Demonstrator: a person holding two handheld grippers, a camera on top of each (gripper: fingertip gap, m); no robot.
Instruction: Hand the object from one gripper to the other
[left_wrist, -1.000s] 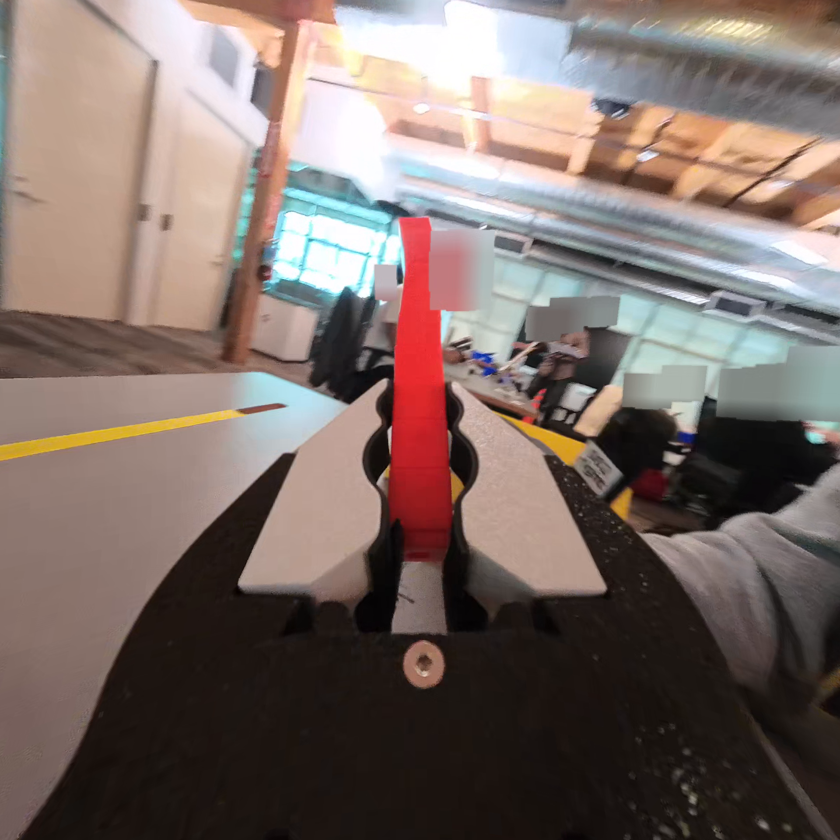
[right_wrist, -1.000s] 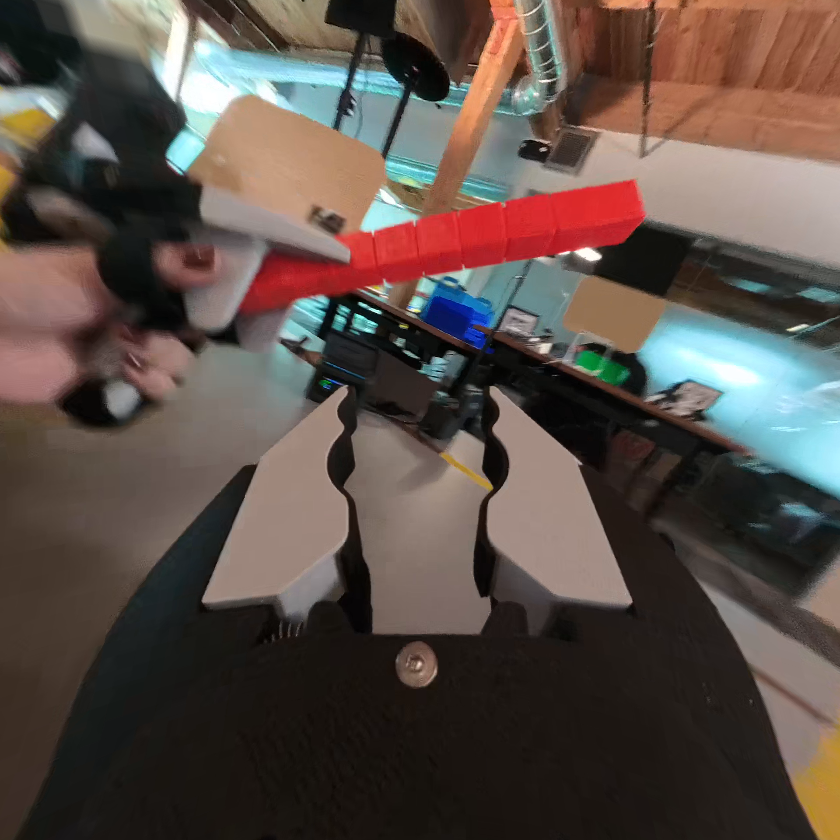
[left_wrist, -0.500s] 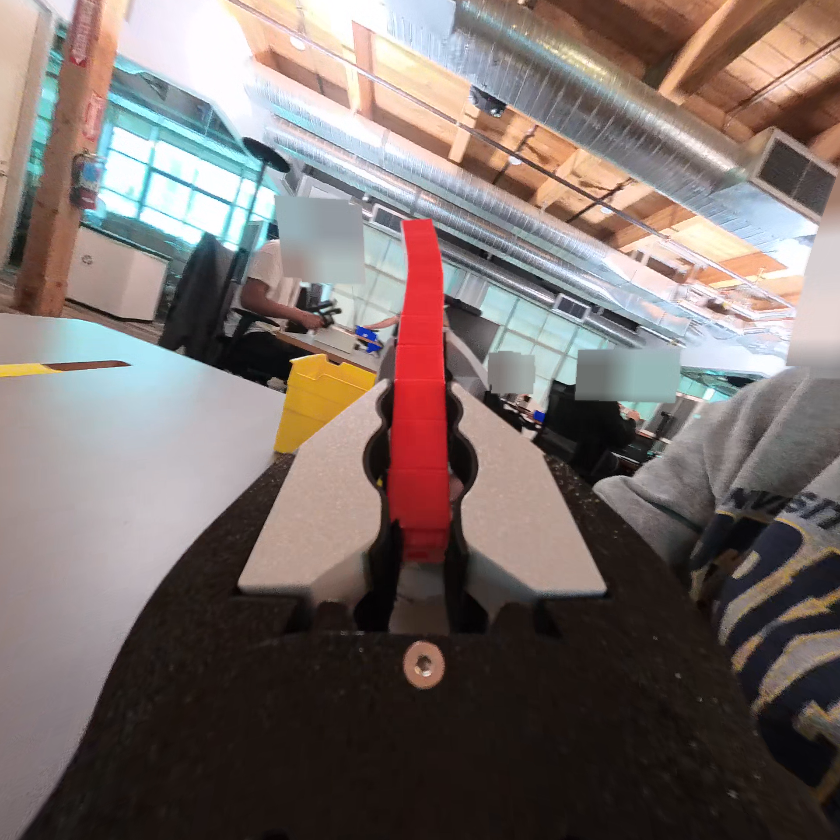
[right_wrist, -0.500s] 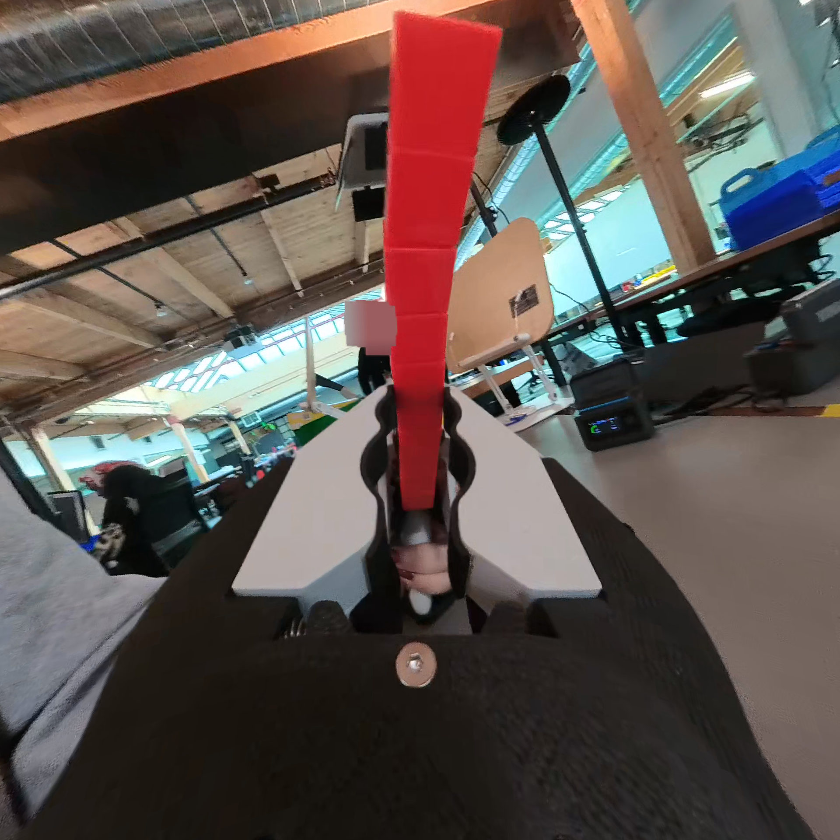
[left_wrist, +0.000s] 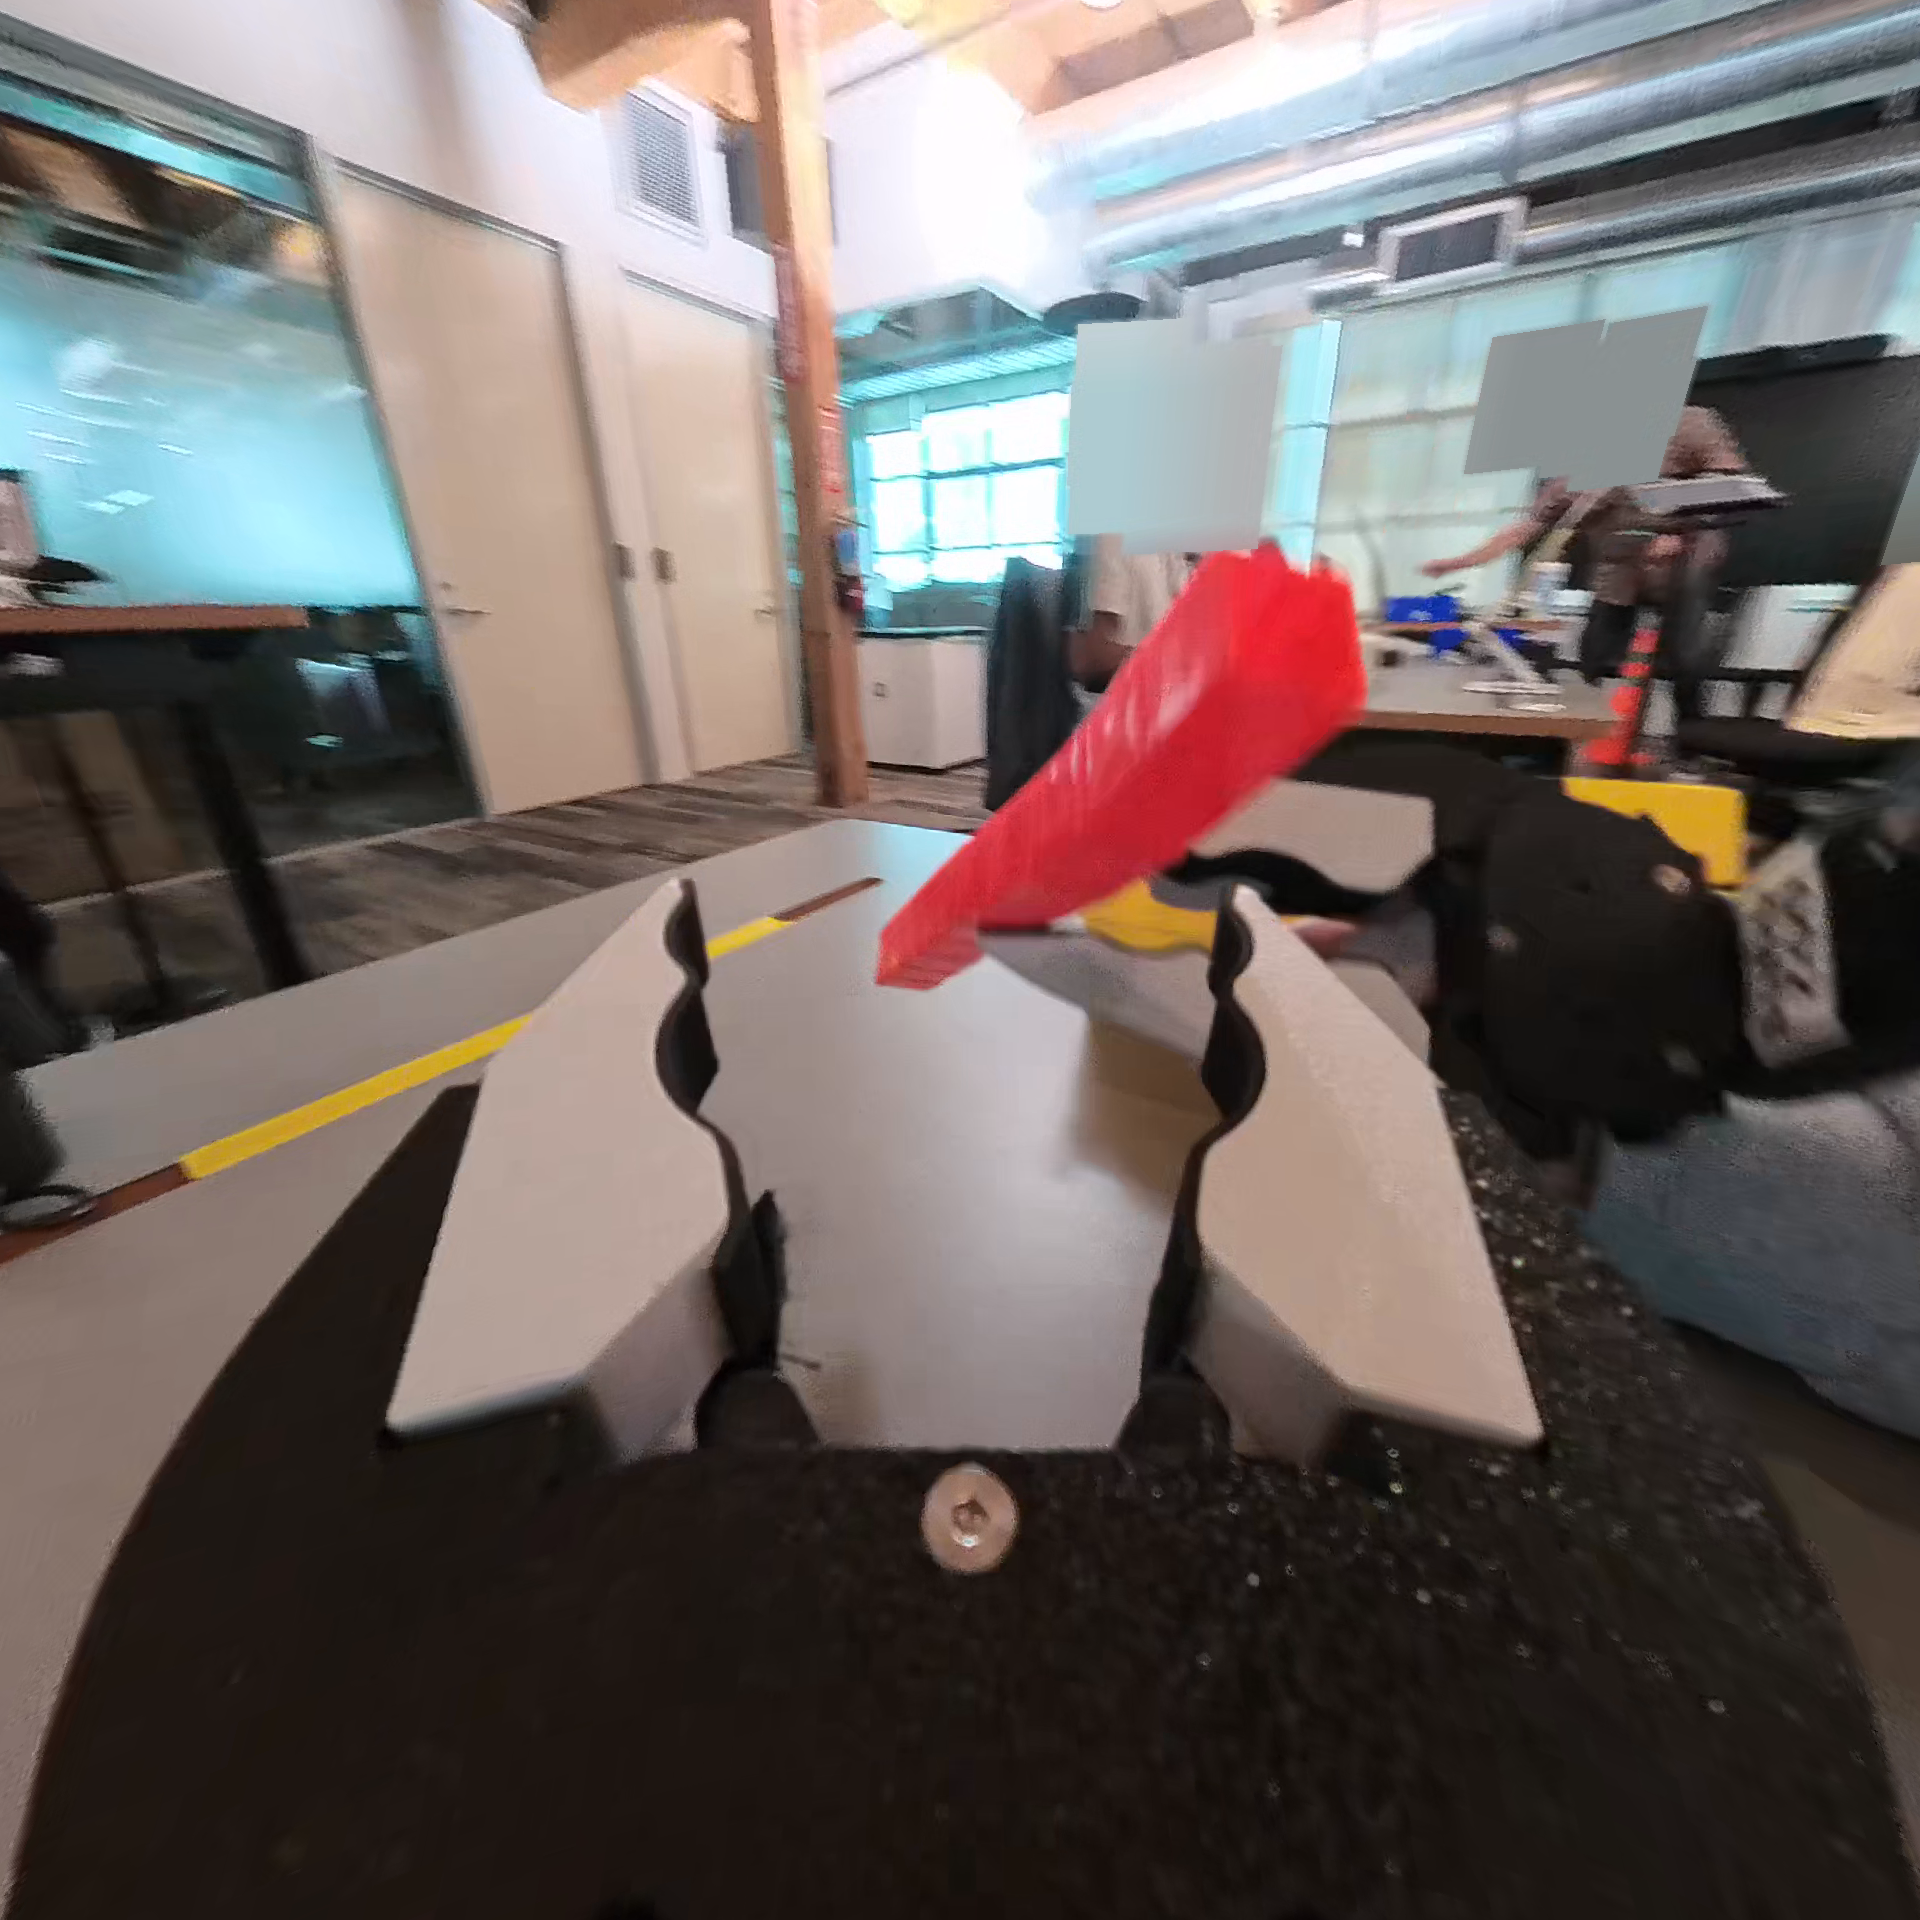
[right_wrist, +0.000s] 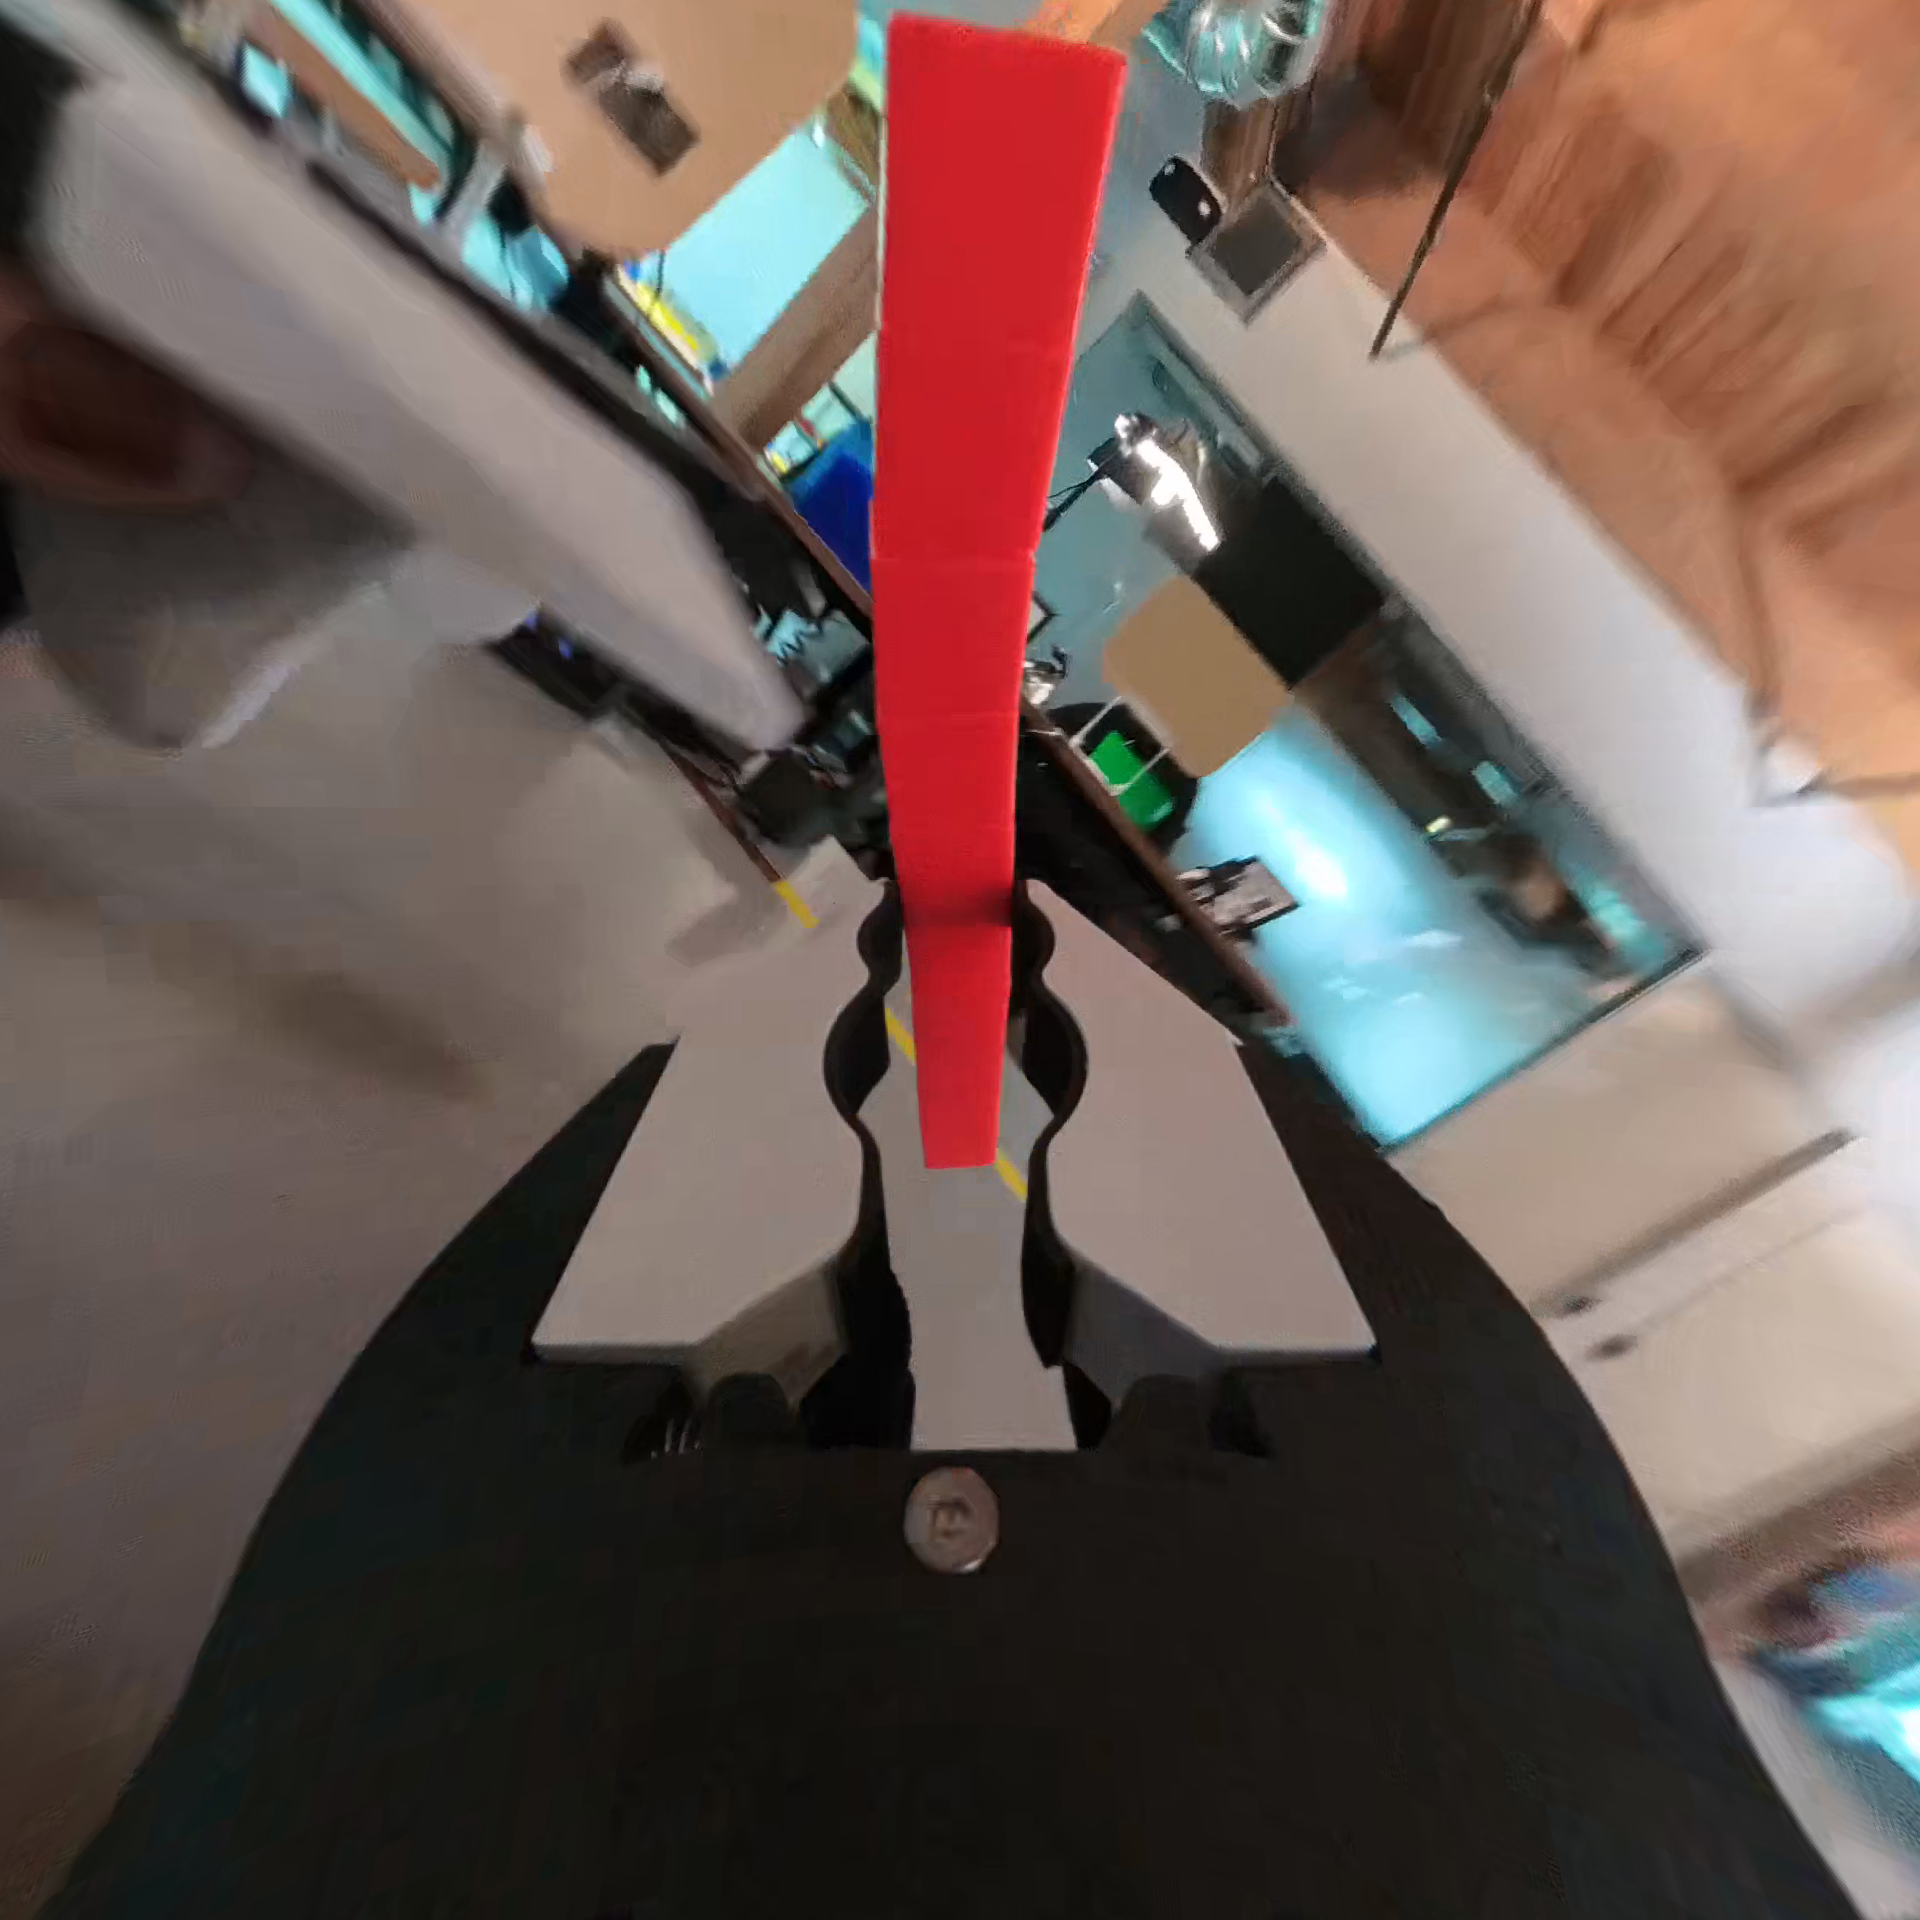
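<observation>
The red block bar (right_wrist: 966, 644) sits clamped between the fingers of your right gripper (right_wrist: 956, 977), its lower end down in the gap and the rest running straight out past the tips. In the left wrist view the same bar (left_wrist: 1132, 769) is blurred and slants up to the right, in the air above the grey table (left_wrist: 935, 1143), just beyond the fingertips of your left gripper (left_wrist: 956, 935). Your left gripper stands wide and holds nothing; only tabletop shows between its fingers. A yellow tape line (left_wrist: 364, 1091) crosses the table to its left. A yellow bin (left_wrist: 1662, 831) stands farther off on the right.
</observation>
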